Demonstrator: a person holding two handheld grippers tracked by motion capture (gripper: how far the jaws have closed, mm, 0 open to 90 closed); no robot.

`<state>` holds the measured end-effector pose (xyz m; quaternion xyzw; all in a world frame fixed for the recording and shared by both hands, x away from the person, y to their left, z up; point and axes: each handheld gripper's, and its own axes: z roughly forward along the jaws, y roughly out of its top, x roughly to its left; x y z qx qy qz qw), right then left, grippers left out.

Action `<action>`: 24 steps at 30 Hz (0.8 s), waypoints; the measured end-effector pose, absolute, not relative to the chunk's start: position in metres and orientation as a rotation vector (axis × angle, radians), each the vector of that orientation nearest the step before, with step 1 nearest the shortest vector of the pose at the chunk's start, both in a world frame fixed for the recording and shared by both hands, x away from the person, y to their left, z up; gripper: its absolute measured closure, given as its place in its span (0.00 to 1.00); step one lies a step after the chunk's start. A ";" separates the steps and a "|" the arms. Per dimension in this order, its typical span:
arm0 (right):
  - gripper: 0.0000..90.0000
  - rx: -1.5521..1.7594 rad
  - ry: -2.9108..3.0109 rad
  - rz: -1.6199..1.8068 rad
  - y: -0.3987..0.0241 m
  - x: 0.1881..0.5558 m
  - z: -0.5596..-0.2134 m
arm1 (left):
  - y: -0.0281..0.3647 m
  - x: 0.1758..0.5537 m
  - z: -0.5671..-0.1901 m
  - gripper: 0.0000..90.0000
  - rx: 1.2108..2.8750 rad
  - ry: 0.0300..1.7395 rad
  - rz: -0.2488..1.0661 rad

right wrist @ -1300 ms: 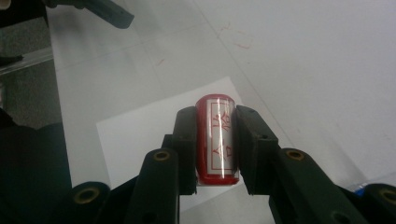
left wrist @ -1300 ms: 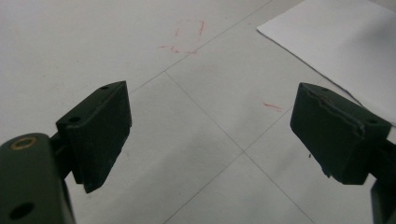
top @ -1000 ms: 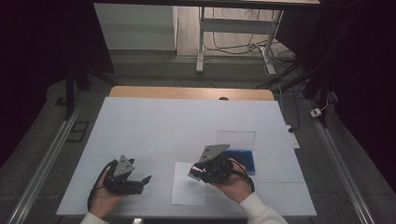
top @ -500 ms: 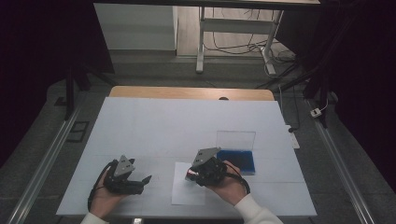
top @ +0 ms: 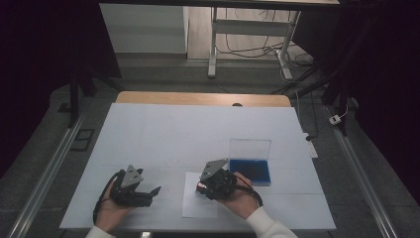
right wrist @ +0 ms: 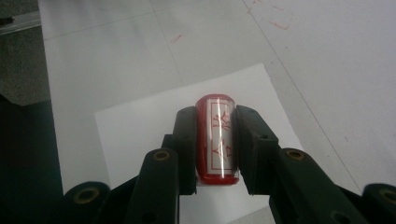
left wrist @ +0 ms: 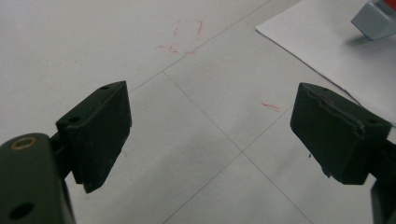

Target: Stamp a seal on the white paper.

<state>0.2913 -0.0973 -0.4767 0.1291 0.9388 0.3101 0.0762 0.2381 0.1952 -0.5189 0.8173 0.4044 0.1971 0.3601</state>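
Note:
A red seal stamp [right wrist: 217,140] with a white label of red characters sits between the jaws of my right gripper [right wrist: 215,135], which is shut on it. In the high view the right gripper [top: 202,187] hovers over a white paper sheet [top: 198,207] near the table's front edge, pointing left. My left gripper [top: 154,192] rests on the table to the left of the sheet. Its jaws stand wide apart with nothing between them [left wrist: 210,121]. The sheet's corner [left wrist: 322,42] lies to the upper right in the left gripper view.
A blue ink pad case [top: 250,170] with its clear lid [top: 250,148] raised stands just right of the sheet. The white table cover [top: 198,134] carries faint red marks [left wrist: 187,39]. Metal rails run along both sides of the table.
My right gripper has drifted slightly left over the sheet with the stamp in it. The left gripper has stayed put.

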 end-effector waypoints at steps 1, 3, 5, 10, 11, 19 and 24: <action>0.78 0.390 2.814 0.928 -0.097 0.292 -0.478 | 0.195 0.238 -0.519 0.15 2.107 1.042 0.508; 0.77 0.383 2.820 0.912 -0.097 0.292 -0.479 | 0.195 0.238 -0.519 0.15 2.108 1.044 0.508; 0.77 0.390 2.820 0.920 -0.096 0.292 -0.482 | 0.195 0.238 -0.519 0.15 2.108 1.044 0.507; 0.78 0.393 2.823 0.904 -0.095 0.293 -0.486 | 0.195 0.238 -0.519 0.15 2.116 1.041 0.508; 0.77 0.390 2.823 0.902 -0.094 0.293 -0.487 | 0.195 0.238 -0.519 0.15 2.115 1.042 0.508; 0.77 0.386 2.816 0.902 -0.094 0.293 -0.489 | 0.195 0.238 -0.520 0.14 2.115 1.043 0.511; 0.77 0.388 2.816 0.910 -0.093 0.293 -0.490 | 0.195 0.238 -0.520 0.15 2.116 1.042 0.510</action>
